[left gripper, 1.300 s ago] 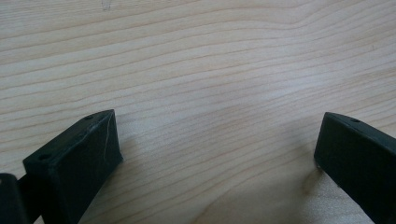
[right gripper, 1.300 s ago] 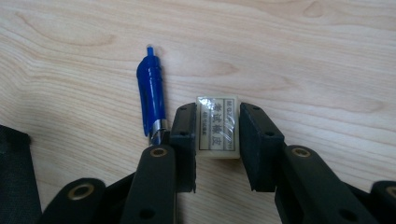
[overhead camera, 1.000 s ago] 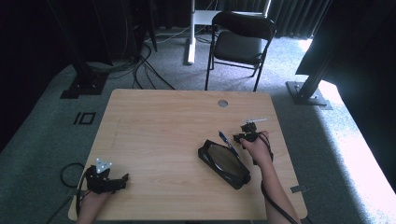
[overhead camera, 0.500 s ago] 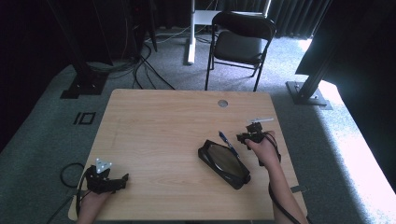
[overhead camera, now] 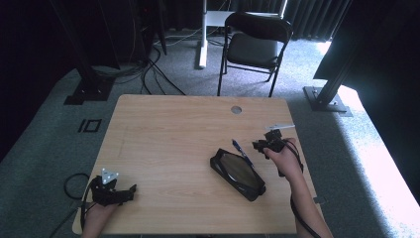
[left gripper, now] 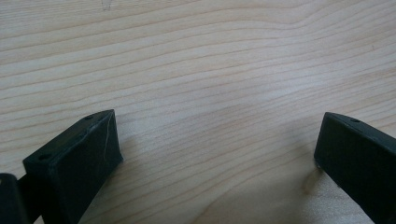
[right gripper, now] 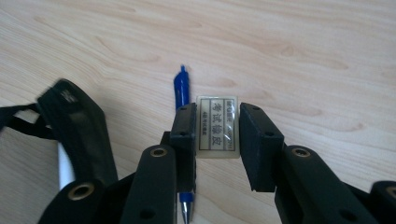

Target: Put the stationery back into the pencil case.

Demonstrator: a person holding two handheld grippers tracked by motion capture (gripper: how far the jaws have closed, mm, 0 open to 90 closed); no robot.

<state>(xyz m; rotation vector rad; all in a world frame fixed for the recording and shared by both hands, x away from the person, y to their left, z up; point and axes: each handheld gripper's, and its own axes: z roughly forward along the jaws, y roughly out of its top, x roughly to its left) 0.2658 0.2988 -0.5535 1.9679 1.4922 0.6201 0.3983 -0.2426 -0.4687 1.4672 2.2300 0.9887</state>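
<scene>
Since the earlier frames, little had changed beyond the right hand drifting slightly rightward along the table's right side; the left hand had kept its place.

At the near left corner of the wooden table [overhead camera: 163, 129], the left gripper [overhead camera: 124, 191] rested low over bare wood. In the left gripper view its jaws stood wide apart, with nothing but wood grain between them, so it was idle at this stage.

Toward the middle right lay a black pencil case [overhead camera: 236, 170], set at a slant, its open mouth facing up. Just beyond its far edge a blue pen [overhead camera: 242, 150] lay on the table.

Farther right, the right gripper [overhead camera: 261, 145] hovered beside the pen and the case. The right gripper view showed its jaws closed most of the way upon a small white eraser [right gripper: 217, 127] with printed characters on its label; the eraser sat squarely between the two pads, gripped on its long sides. Below and beside it in that view lay the blue pen [right gripper: 183, 102], and the black edge of the pencil case [right gripper: 77, 126] stood at the left.

The step in hand looked like carrying the eraser, probably toward the case. The next move would likely call for swinging the gripper left over the case's opening, lowering it without knocking the pen, and only then parting the jaws.
</scene>
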